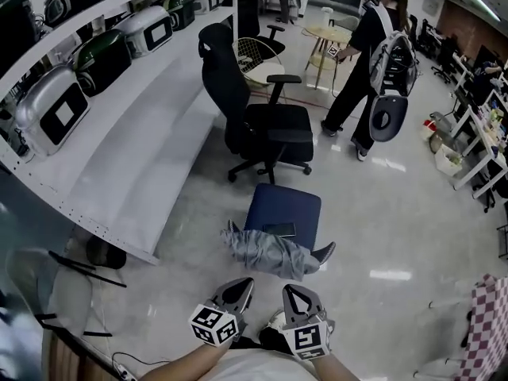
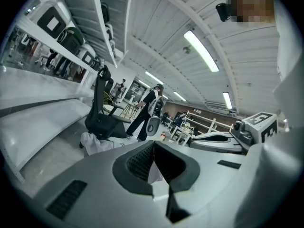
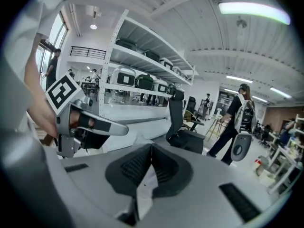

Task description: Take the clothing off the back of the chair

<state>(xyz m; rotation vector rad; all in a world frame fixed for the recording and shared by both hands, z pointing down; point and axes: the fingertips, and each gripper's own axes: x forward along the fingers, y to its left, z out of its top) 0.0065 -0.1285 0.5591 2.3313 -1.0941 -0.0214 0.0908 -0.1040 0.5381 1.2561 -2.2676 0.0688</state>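
Note:
A grey garment hangs over the back of a blue-seated chair, just ahead of both grippers in the head view. My left gripper and right gripper are side by side, short of the garment and not touching it. Both have their jaws together with nothing between them. In the left gripper view the jaws are shut and the garment lies ahead to the left. The right gripper view shows shut jaws, with a pale edge of the garment just beyond them.
A dark flat object lies on the blue seat. A black office chair stands behind it. Long white shelving with appliances runs along the left. A person with a backpack walks at the back right. A checked cloth is at the right edge.

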